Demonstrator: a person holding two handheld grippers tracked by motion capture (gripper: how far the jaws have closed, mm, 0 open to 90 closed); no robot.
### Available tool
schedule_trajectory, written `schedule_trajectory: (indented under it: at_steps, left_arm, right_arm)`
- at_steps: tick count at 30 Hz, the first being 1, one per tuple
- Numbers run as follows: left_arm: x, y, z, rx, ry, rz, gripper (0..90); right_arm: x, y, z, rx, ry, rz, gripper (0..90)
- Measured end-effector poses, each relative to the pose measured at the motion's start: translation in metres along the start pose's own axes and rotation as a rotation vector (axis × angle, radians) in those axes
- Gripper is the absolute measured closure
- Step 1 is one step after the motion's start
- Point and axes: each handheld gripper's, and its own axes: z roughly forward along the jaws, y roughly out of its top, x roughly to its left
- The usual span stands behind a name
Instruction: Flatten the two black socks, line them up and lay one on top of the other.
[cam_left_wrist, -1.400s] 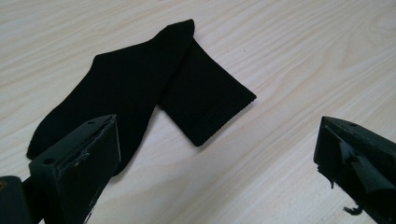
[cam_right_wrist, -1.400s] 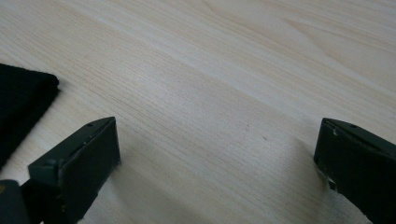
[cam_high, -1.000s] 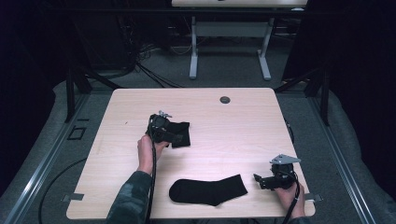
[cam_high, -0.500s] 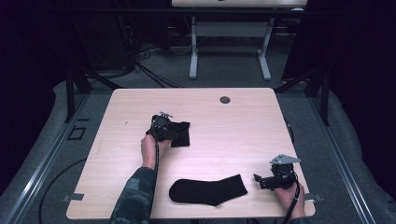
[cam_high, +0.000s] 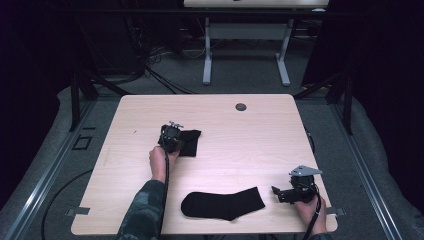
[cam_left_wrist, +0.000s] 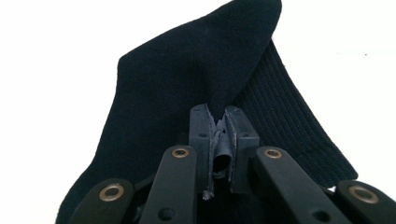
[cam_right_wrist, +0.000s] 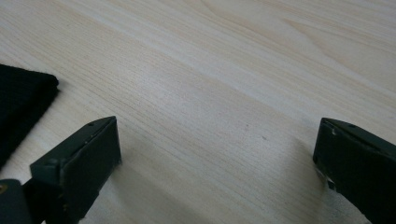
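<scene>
change: left gripper (cam_high: 172, 137) jaws have just been closing, now pinching a fold of the folded sock (cam_left_wrist: 196, 79)
folded sock: left of centre in the high view (partly doubled over)
right gripper (cam_high: 287, 194): lower right, jaws spread, nothing between them
flat sock (cam_high: 222, 204): bottom centre of the tabletop (cam_high: 260, 135)

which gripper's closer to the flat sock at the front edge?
Right. The right gripper sits open just beside the flat sock; the left gripper is farther back, shut on the folded sock.
</scene>
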Motion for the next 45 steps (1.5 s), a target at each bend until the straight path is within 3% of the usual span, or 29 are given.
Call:
schedule_trajectory:
  at_steps: [3, 6, 9, 12, 15, 16, 21, 22, 31, 40, 45]
  left_arm:
    - [-0.001, 0.000, -0.005, -0.011, -0.003, -0.002, 83.6]
    - [-0.002, 0.000, -0.019, -0.048, -0.022, -0.009, 83.6]
    - [-0.007, 0.001, -0.042, -0.088, -0.042, 0.012, 83.5]
    - [-0.012, 0.001, -0.053, -0.112, -0.057, 0.016, 83.5]
    - [-0.022, 0.002, -0.066, -0.143, -0.069, 0.035, 83.4]
    - [-0.031, 0.003, -0.073, -0.161, -0.082, 0.043, 83.3]
    - [-0.048, 0.005, -0.085, -0.175, -0.105, 0.083, 83.2]
    - [-0.060, 0.007, -0.090, -0.186, -0.123, 0.098, 83.1]
    - [-0.093, 0.006, -0.086, -0.158, -0.166, 0.150, 82.9]
    - [-0.121, -0.005, -0.049, -0.059, -0.202, 0.164, 82.5]
    - [-0.128, -0.010, -0.031, -0.022, -0.227, 0.151, 81.1]
  right_arm:
    - [0.000, 0.000, 0.000, 0.000, 0.000, 0.000, 0.3]
    - [0.000, 0.000, 0.000, 0.000, 0.000, 0.000, 0.3]
    - [0.000, 0.000, 0.000, -0.004, 0.001, 0.003, 0.3]
    - [0.000, 0.000, 0.000, 0.000, 0.000, 0.000, 0.4]
    - [0.000, 0.000, 0.000, -0.002, -0.001, 0.002, 0.4]
    - [0.000, 0.000, 0.000, -0.001, -0.003, 0.001, 0.4]
    - [0.000, 0.000, 0.000, -0.001, -0.003, 0.001, 0.4]
    - [0.000, 0.000, 0.000, 0.000, -0.004, 0.001, 0.4]
    - [0.000, 0.000, 0.000, 0.000, -0.004, 0.001, 0.4]
    - [0.000, 0.000, 0.000, -0.001, -0.004, 0.002, 0.4]
    - [0.000, 0.000, 0.000, -0.001, -0.004, 0.002, 0.4]
